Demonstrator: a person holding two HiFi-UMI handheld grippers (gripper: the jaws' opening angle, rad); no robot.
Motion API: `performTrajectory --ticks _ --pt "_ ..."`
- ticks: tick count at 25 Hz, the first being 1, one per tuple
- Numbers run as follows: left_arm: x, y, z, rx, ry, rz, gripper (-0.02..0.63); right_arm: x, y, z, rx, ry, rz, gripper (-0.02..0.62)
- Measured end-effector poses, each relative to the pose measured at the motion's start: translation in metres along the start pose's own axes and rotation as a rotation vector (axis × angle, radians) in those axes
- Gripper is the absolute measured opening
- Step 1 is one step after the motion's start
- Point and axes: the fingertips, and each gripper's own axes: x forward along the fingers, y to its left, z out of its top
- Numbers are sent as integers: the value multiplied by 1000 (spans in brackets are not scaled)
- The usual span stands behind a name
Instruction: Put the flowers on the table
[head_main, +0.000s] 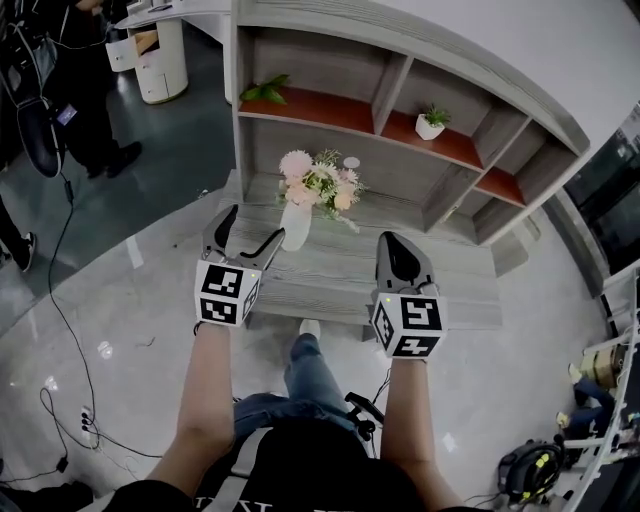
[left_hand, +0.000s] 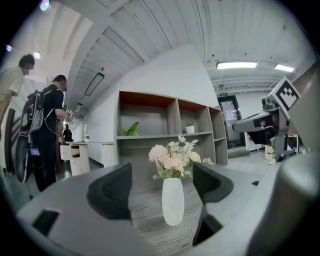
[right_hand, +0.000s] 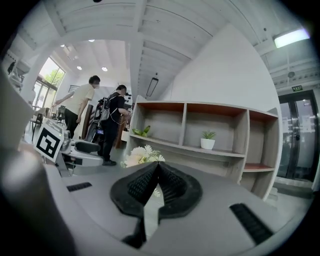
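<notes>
hovering my left gripper (head_main: 250, 232), jaws apart around the vase (left_hand: 173, 201) of flowers (left_hand: 172, 157), not touching it; it stands upright on the counter (head_main: 330, 275). right gripper (right_hand: 156, 172) jaws are shut, empty. placing looks done; next, back off without tipping it.

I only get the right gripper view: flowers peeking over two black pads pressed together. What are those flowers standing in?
Observer: A white vase, upright on the grey wooden table.
Operator: Is the other gripper holding it?
Observer: No. The left gripper has its jaws apart; the vase shows in the gap, untouched.
Operator: Who holds the grippers?
Observer: One person wearing jeans, as the head view shows.
</notes>
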Motion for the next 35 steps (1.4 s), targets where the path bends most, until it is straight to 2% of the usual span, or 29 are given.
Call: performTrajectory --ticks 7,9,10,19,25,29,35 --pt "-13 10 25 3 -54 87 112 -10 4 4 33 -14 12 15" --pt "-19 16 30 6 -82 116 35 -13 2 6 29 -12 -1 15" --pt "-22 17 33 8 -96 122 17 -15 0 8 30 -15 -4 15" --pt "-40 26 58 57 -168 125 13 -21 -3 30 -2 -83 -39 15" --pt "-46 28 82 91 -221 122 12 -26 10 39 11 -127 -14 15" --pt "-47 27 88 115 -229 117 13 -25 10 42 11 -138 -23 15" --pt "-48 26 86 107 -231 121 12 -26 10 48 -5 -154 -22 15"
